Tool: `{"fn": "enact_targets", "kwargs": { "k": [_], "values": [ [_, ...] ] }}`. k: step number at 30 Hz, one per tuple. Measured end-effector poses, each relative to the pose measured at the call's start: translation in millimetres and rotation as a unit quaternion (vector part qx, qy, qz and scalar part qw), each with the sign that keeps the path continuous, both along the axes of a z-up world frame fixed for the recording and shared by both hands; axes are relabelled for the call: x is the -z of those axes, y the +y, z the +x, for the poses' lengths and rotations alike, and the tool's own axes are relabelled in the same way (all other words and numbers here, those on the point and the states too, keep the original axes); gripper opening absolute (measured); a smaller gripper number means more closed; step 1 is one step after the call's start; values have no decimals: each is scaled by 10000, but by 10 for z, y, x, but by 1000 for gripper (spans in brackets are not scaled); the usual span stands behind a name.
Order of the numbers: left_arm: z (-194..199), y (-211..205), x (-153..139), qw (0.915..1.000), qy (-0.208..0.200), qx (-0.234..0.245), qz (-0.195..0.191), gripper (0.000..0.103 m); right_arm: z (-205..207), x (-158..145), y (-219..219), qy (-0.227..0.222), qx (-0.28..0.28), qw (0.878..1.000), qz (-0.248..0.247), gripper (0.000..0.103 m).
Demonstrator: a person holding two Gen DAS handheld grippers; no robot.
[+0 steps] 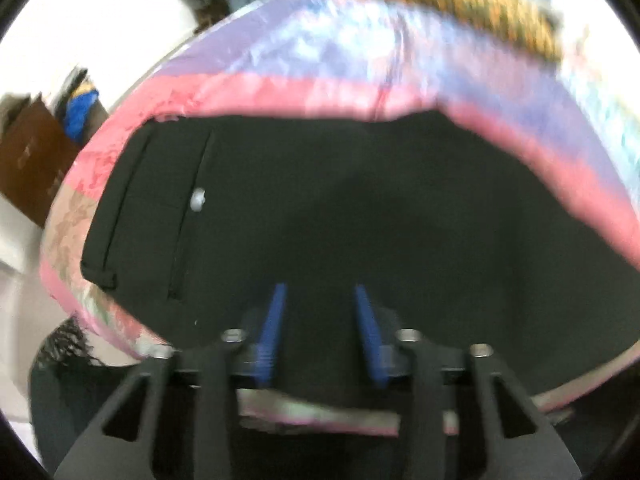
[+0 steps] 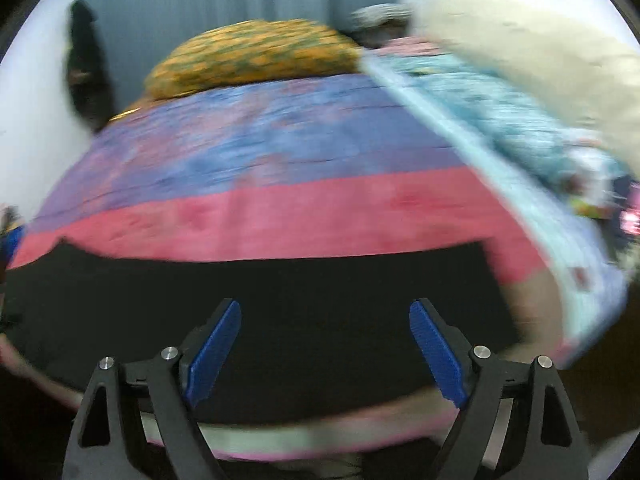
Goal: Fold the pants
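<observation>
Black pants (image 1: 340, 216) lie flat on a bed with a pink and purple striped cover (image 1: 304, 60). Their waistband with a pale button (image 1: 197, 199) is at the left of the left wrist view. My left gripper (image 1: 320, 292) hovers over the near part of the pants, its blue pads partly apart and nothing between them. In the right wrist view the pants (image 2: 280, 304) stretch across the near bed edge. My right gripper (image 2: 324, 312) is wide open above them and empty. Both views are blurred.
An orange patterned pillow (image 2: 256, 52) lies at the far end of the bed (image 2: 280, 152). A light blue patterned cloth (image 2: 500, 120) and a cream blanket (image 2: 540, 52) lie at the right. A brown cabinet (image 1: 28, 160) stands left of the bed.
</observation>
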State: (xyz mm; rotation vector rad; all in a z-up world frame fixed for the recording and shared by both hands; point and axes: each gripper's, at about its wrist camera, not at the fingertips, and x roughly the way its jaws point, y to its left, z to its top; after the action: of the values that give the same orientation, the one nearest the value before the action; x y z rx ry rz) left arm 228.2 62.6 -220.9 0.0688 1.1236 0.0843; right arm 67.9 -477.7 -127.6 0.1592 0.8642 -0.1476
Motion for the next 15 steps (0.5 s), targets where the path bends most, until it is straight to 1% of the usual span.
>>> {"fn": "enact_targets", "kwargs": {
  "k": [1, 2, 3, 4, 5, 6, 7, 8, 9, 10, 11, 12, 13, 14, 15],
  "values": [
    [-33, 33, 99, 9991, 6, -39, 425, 21, 69, 79, 172, -3, -179, 9998, 106, 86],
    [-53, 80, 111, 9983, -94, -151, 562, 20, 152, 203, 373, 68, -392, 9990, 210, 86],
    [-67, 162, 107, 9973, -138, -337, 640, 20, 188, 298, 472, 140, -496, 9984, 253, 86],
    [-61, 247, 88, 9966, -134, -545, 606, 20, 236, 430, 591, 268, -610, 9974, 283, 86],
    [-54, 320, 71, 9961, -132, -715, 505, 20, 288, 606, 706, 495, -719, 9958, 272, 86],
    [-50, 382, 65, 9960, -125, -810, 345, 20, 305, 727, 758, 653, -766, 9946, 267, 86],
    [-56, 406, 69, 9962, -120, -819, 277, 20, 332, 910, 807, 942, -805, 9920, 258, 87],
    [-73, 401, 70, 9963, -136, -777, 326, 20, 302, 982, 829, 884, -815, 9926, 165, 91],
    [-96, 350, 75, 9964, -163, -661, 499, 21, 268, 979, 846, 693, -849, 9940, 64, 94],
    [-106, 314, 77, 9961, -172, -610, 620, 26, 268, 994, 852, 689, -871, 9938, 26, 95],
    [-122, 272, 66, 9956, -179, -563, 734, 38, 295, 1006, 845, 714, -870, 9936, 47, 98],
    [-132, 240, 43, 9953, -175, -551, 777, 47, 320, 1016, 831, 715, -864, 9937, 92, 99],
    [-157, 217, 13, 9951, -190, -582, 772, 62, 323, 1028, 823, 710, -860, 9937, 109, 101],
    [-166, 190, -27, 9952, -225, -600, 739, 69, 331, 1055, 823, 681, -861, 9939, 101, 103],
    [-193, 153, -93, 9958, -302, -581, 637, 70, 315, 1067, 816, 652, -860, 9941, 83, 103]
  ]
}}
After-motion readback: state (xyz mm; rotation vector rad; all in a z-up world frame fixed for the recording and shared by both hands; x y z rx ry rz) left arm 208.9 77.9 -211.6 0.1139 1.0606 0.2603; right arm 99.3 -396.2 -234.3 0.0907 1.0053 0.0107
